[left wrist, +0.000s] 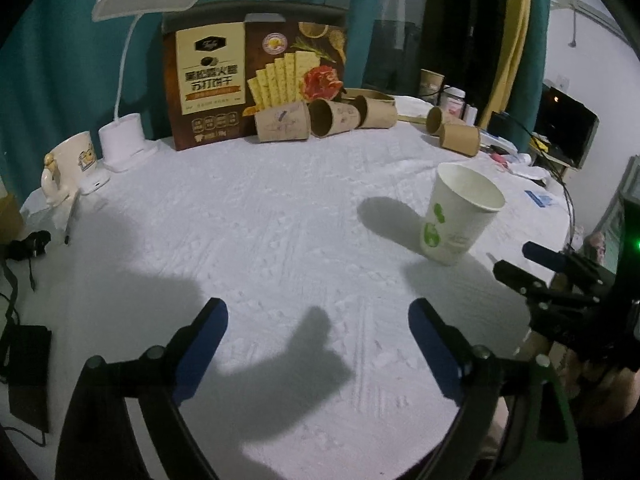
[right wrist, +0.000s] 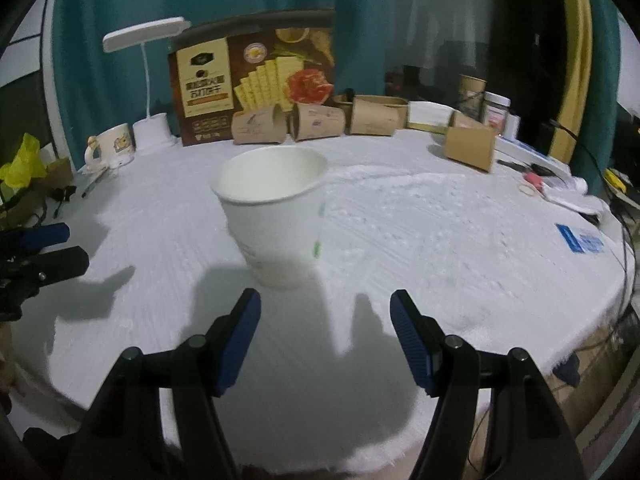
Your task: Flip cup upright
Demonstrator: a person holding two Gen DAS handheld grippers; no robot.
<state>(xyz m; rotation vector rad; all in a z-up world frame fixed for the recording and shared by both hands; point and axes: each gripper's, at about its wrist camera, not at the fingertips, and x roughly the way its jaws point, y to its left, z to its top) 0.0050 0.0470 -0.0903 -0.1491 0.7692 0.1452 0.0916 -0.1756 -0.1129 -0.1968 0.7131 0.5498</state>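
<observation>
A white paper cup [left wrist: 456, 220] with green print stands upright, mouth up, on the white tablecloth [left wrist: 280, 240]. In the right wrist view the cup [right wrist: 276, 220] stands just beyond the fingertips. My right gripper [right wrist: 324, 320] is open and empty, a short way in front of the cup, not touching it. It also shows at the right edge of the left wrist view [left wrist: 532, 264]. My left gripper [left wrist: 316, 332] is open and empty over bare cloth, well left of the cup. It shows at the left edge of the right wrist view [right wrist: 52, 248].
Several brown paper cups [left wrist: 312, 118] lie on their sides at the back before a cracker box [left wrist: 256, 80]. A white desk lamp [left wrist: 124, 136] and a mug [left wrist: 68, 172] stand back left. Jars, cables and papers [right wrist: 560, 184] crowd the right edge.
</observation>
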